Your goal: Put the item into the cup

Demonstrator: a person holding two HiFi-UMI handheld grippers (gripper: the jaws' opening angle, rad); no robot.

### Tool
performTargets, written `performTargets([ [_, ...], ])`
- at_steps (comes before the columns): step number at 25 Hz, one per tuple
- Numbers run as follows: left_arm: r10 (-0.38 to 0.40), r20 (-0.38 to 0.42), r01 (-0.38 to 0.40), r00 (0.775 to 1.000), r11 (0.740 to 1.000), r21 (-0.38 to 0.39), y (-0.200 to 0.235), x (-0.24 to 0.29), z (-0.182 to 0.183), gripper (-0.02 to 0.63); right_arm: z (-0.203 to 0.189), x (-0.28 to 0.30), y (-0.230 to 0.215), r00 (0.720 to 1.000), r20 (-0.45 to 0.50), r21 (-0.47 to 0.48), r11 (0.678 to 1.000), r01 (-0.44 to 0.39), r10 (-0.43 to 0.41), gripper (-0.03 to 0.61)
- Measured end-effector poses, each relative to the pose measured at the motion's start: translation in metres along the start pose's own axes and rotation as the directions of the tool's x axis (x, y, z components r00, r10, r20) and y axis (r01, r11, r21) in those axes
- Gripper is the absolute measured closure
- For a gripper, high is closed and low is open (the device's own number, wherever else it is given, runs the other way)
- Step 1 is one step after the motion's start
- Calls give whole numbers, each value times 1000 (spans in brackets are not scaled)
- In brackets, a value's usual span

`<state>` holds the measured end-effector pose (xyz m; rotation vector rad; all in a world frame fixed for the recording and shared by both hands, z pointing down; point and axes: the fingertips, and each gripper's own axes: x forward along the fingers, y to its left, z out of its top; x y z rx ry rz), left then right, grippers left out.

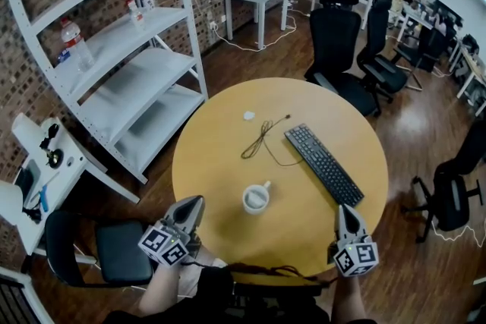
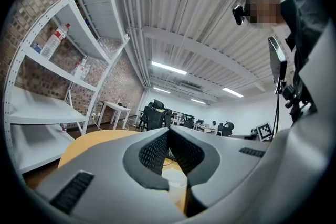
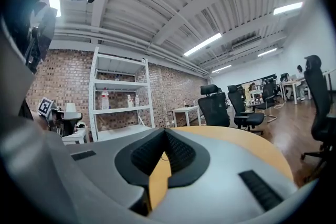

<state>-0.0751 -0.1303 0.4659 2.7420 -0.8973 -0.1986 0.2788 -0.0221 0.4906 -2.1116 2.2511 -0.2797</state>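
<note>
A white cup with a handle stands on the round yellow table, near its front edge. What lies inside it I cannot tell. A small white item rests on the far part of the table. My left gripper hovers at the table's front left edge with its jaws shut and empty. In the left gripper view the cup shows just beyond the closed tips of the left gripper. My right gripper is at the front right edge, and the right gripper is shut with nothing held.
A black keyboard lies at the table's right and a thin black cable in the middle. A white metal shelf with bottles stands to the left. Black office chairs are behind, and another black chair sits at the front left.
</note>
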Motion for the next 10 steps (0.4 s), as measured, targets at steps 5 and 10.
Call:
performTargets([
  [5, 6, 11, -6, 1000, 1000, 7, 2, -1, 4, 618, 6, 7, 4, 1000, 13, -10, 1000, -16, 16, 571],
  [10, 7, 18, -7, 1000, 1000, 2, 8, -6, 7, 618, 12, 14, 11, 999, 31, -10, 1000, -29, 30, 569],
])
